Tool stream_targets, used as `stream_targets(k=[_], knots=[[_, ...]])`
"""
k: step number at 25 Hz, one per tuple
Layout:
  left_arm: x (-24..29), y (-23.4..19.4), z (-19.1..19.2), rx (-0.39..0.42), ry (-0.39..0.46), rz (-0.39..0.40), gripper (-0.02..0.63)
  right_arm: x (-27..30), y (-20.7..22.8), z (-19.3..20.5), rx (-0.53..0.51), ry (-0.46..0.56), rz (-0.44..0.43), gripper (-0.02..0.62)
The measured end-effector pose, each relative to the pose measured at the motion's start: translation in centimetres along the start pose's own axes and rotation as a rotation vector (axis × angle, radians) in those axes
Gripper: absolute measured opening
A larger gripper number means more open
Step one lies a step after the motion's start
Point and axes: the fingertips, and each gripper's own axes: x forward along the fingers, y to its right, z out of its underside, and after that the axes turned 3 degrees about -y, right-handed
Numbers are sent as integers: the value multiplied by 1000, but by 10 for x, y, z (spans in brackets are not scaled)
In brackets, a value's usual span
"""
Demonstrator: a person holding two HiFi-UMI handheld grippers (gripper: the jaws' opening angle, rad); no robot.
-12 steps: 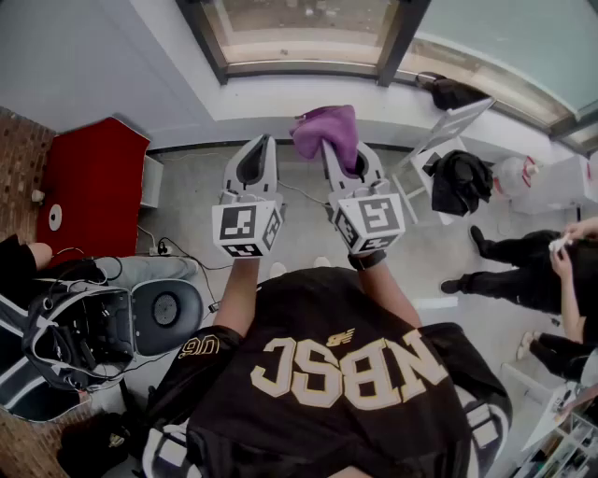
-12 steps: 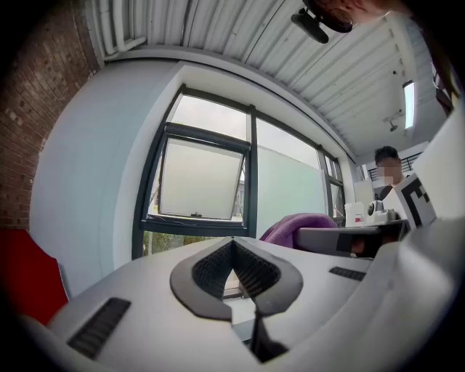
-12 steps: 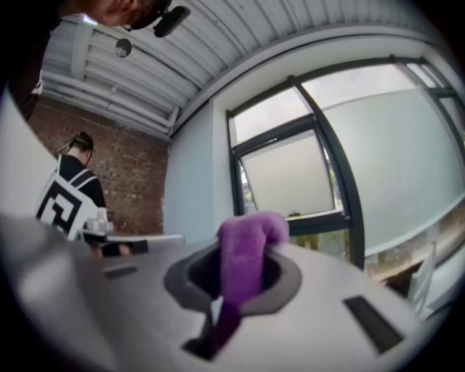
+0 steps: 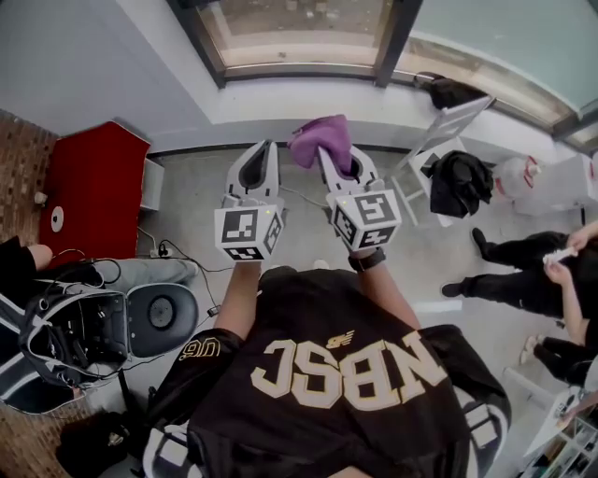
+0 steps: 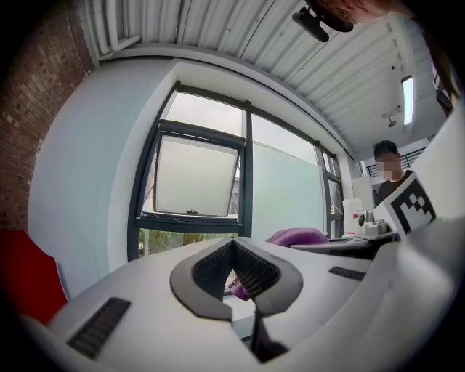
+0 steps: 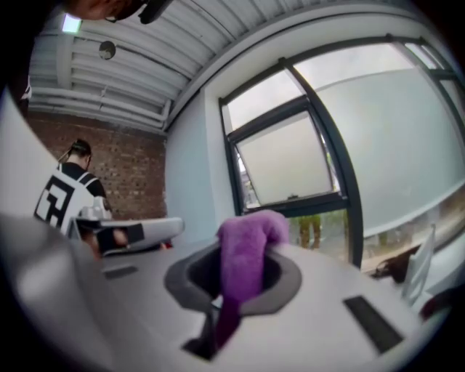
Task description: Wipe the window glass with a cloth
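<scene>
Fingers (image 6: pixel 282 280) of the right gripper (image 6: pixel 243 270) are clamped on a purple cloth (image 6: pixel 245 251), which stands up in a folded hump above them with a thin tail running down the slot. The left gripper (image 5: pixel 234 280) has its fingers (image 5: pixel 205 270) together at the tips and holds nothing. A scrap of purple does show low in the opening between the pads, but I cannot tell if it touches them.

Since half a second ago, the right gripper view has swung. The tilted pane of the window glass (image 6: pixel 289 161) now fills more of the frame's middle. The brick wall and the left gripper have slid towards the left edge. I judge the cloth is being carried towards the glass (no view shows it touching yet).

Only the head view shows how the grippers stand. There the left gripper (image 4: pixel 254 166) and right gripper (image 4: pixel 337 164) are side by side at the centre. The cloth (image 4: pixel 320 138) lies just below the sill, with the glass (image 4: pixel 297 22) along the top edge. Only the left gripper view shows the cloth (image 5: pixel 298 236) from the side, at middle right.
</scene>
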Motion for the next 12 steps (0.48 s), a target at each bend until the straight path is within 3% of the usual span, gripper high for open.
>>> stream_targets(k=[7,12], knots=[[11,12,21,20,-40,-12,17,0,22,17,38,-24,-4,37],[27,-6,30,10,-54,-32,17,21,26,24,61,-22,-24,37]])
